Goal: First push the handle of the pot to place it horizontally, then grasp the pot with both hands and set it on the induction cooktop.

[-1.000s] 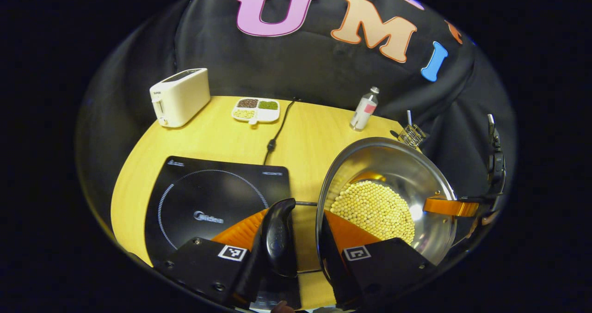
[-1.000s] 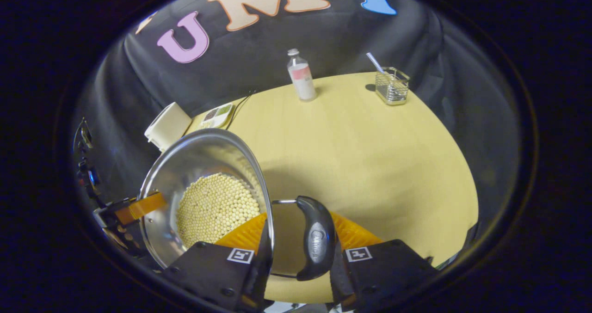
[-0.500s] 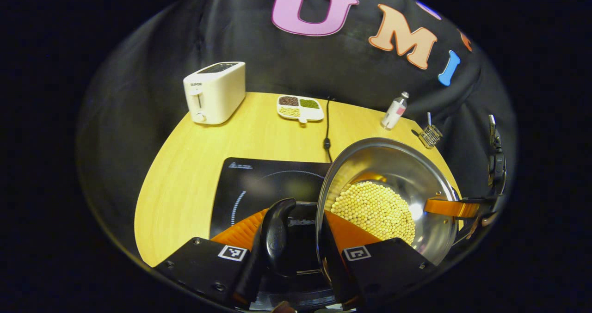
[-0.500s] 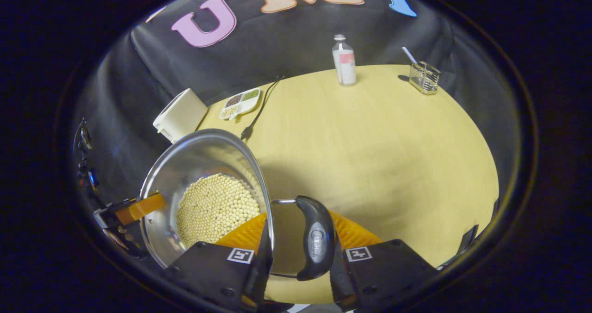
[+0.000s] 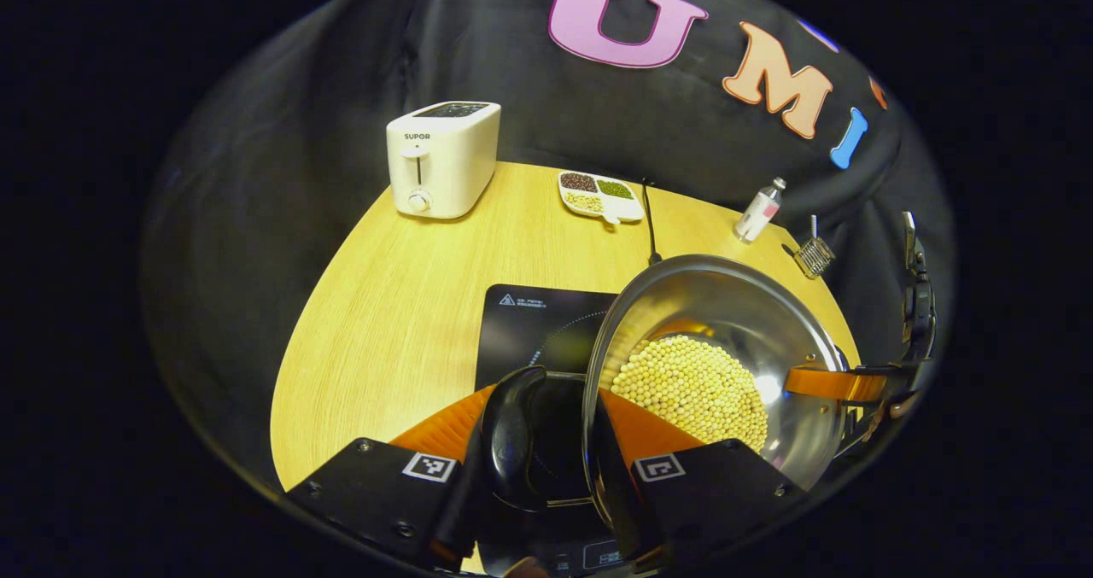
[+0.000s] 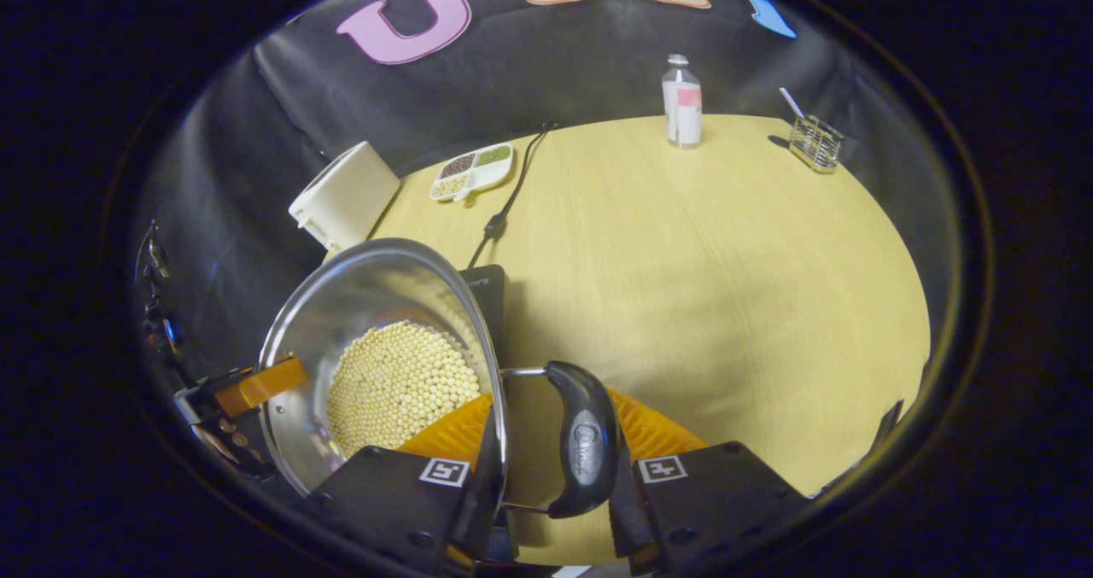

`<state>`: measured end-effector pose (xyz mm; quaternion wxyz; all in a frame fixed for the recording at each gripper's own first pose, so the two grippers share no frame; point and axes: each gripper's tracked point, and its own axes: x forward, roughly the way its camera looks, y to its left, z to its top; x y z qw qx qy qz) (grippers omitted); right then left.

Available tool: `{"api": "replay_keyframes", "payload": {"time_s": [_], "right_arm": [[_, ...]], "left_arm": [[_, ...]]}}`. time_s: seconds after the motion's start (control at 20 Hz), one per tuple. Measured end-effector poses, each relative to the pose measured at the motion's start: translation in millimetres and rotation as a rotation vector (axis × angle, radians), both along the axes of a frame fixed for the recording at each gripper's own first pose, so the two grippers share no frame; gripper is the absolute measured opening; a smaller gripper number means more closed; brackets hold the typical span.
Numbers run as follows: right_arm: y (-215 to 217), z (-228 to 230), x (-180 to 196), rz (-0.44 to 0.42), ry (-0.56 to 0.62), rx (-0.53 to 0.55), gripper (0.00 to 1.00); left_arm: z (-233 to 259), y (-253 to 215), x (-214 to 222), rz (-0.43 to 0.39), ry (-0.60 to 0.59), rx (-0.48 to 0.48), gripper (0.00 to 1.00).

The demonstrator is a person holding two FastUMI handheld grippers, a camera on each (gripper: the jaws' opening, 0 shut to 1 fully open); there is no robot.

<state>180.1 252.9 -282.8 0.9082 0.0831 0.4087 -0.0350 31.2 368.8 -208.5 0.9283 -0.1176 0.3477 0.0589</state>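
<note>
1. The pot point(image 5: 717, 364) (holding beans) is being gripped by its 2 handles: left gripper point(image 5: 555, 441) and right gripper point(image 6: 555, 467) are both clenched.
2. It is being held above the cooktop point(image 5: 538, 326); setting down is being awaited.
</note>
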Motion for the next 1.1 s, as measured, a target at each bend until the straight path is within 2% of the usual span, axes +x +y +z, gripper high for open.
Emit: {"api": "replay_keyframes", "payload": {"time_s": [0.1,0.15,0.65,0.7,1.0,1.05,1.1], "right_arm": [[5.9,-3.9,3.2,-0.012,0.003,0.008,0.51],[9.0,-5.3,4.6,-0.015,0.005,0.016,0.51],[38.8,-16.3,25.2,0.011,-0.001,0.032,0.51],[39.8,-16.6,27.4,0.013,-0.003,0.033,0.57],[38.3,-15.9,30.5,0.013,-0.004,0.037,0.57],[38.8,-16.1,30.7,0.016,-0.004,0.038,0.51],[39.2,-17.4,30.4,0.019,-0.001,0.037,0.57]], "left_arm": [[-3.0,7.4,1.9,-0.004,-0.001,0.002,0.64],[-3.7,10.6,3.3,-0.003,-0.002,0.003,0.61],[-9.2,40.9,4.9,0.031,-0.016,0.012,0.61],[-10.0,42.5,6.2,0.031,-0.019,0.015,0.61],[-12.8,41.3,10.6,0.020,-0.032,0.011,0.62],[-12.7,41.0,10.8,0.015,-0.033,0.015,0.65],[-13.4,41.5,9.9,0.014,-0.033,0.018,0.63]]}}
